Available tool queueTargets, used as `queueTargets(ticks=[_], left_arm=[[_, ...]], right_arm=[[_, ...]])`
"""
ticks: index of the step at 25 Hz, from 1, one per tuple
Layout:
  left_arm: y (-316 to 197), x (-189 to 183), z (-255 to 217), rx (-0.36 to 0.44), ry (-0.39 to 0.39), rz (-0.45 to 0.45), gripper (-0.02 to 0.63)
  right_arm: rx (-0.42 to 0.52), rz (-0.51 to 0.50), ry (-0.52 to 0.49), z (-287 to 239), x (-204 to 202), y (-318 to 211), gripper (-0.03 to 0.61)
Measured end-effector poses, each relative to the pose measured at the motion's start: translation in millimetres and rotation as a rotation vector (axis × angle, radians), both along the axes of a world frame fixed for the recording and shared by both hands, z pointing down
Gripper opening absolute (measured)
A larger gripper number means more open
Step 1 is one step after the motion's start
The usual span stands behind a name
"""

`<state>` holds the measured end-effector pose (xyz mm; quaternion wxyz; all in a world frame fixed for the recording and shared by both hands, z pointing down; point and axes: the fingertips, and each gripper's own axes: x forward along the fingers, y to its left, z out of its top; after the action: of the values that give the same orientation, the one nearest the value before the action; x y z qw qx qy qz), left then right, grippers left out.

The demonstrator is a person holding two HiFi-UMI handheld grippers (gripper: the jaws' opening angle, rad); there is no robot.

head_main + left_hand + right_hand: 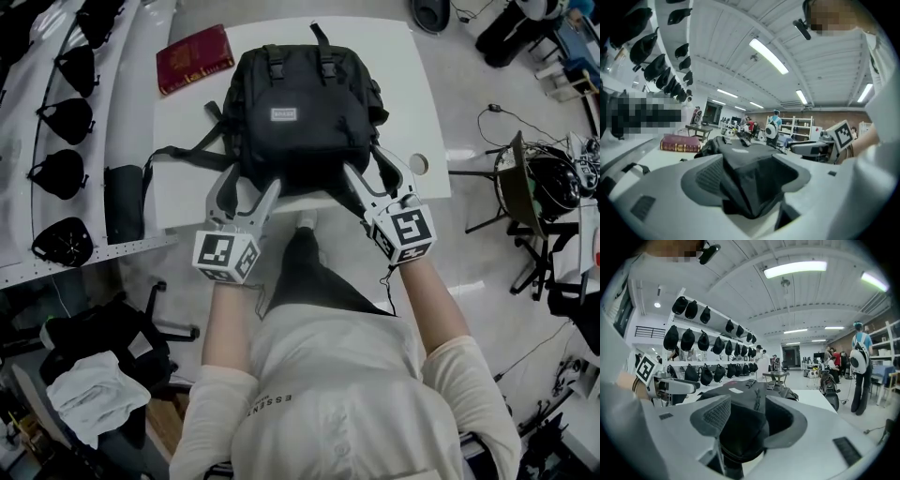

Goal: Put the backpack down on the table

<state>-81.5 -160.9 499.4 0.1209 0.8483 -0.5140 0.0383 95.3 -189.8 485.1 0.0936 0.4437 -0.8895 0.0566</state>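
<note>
Backpack [300, 117]: black woven fabric, soft boxy shape, lying flat with its front upward on the table [412, 84]. Its lower end reaches the table edge nearest the person. Small grey rectangular label at the centre of the front panel; two buckled webbing straps and a carry loop at the far end. One shoulder strap [178, 153] loops out to the left across the tabletop.

Table: white, smooth, rectangular with rounded corners.

Left gripper [248, 192]: pale moulded plastic, ribbed dark pads. Jaws spread wide at the backpack's near left corner, with a loose fold of black fabric between them that is not pinched.

Right gripper [375, 178]: same build, jaws likewise wide at the near right corner, slack fabric between the pads.

Book [194, 58]: dark red hardcover, lying flat on the far left corner of the table, apart from the backpack.

Caps [64, 174]: black, rounded, ranged in a row on the white rack [127, 75] left of the table.
</note>
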Motion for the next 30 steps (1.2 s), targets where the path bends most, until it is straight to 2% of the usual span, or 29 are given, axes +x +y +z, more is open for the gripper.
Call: queueTargets(ticks=[4, 5, 8, 11, 15, 22, 26, 30], left_arm=[[9.5, 22.8, -35.0, 0.031, -0.034, 0.119, 0.291], [12.8, 27.3, -41.9, 0.037, -0.053, 0.138, 0.278], [19.7, 31.6, -61.2, 0.061, -0.087, 0.142, 0.143], [23.7, 31.6, -80.3, 0.084, -0.066, 0.139, 0.007], [31.7, 39.6, -100.0, 0.121, -0.094, 0.175, 0.003], [44.6, 58.3, -133.7, 0.259, -0.183, 0.229, 0.003], [45.2, 61.8, -141.5, 0.265, -0.181, 0.240, 0.003], [43.6, 61.1, -137.7, 0.252, -0.217, 0.234, 0.005]], right_arm=[[0.017, -0.048, -0.018, -24.7, -15.1, 12.3, 0.226], [0.023, -0.055, -0.033, -32.3, -17.4, 15.5, 0.195], [0.045, -0.055, -0.085, -55.1, -19.4, 23.0, 0.090], [0.079, -0.052, -0.093, -73.9, -19.3, 28.9, 0.034], [0.098, -0.073, -0.098, -92.1, -19.4, 41.9, 0.015], [0.109, -0.141, -0.045, -106.8, -26.0, 58.1, 0.014], [0.130, -0.151, -0.050, -116.4, -24.6, 61.8, 0.014], [0.132, -0.150, -0.095, -123.9, -21.7, 60.3, 0.014]])
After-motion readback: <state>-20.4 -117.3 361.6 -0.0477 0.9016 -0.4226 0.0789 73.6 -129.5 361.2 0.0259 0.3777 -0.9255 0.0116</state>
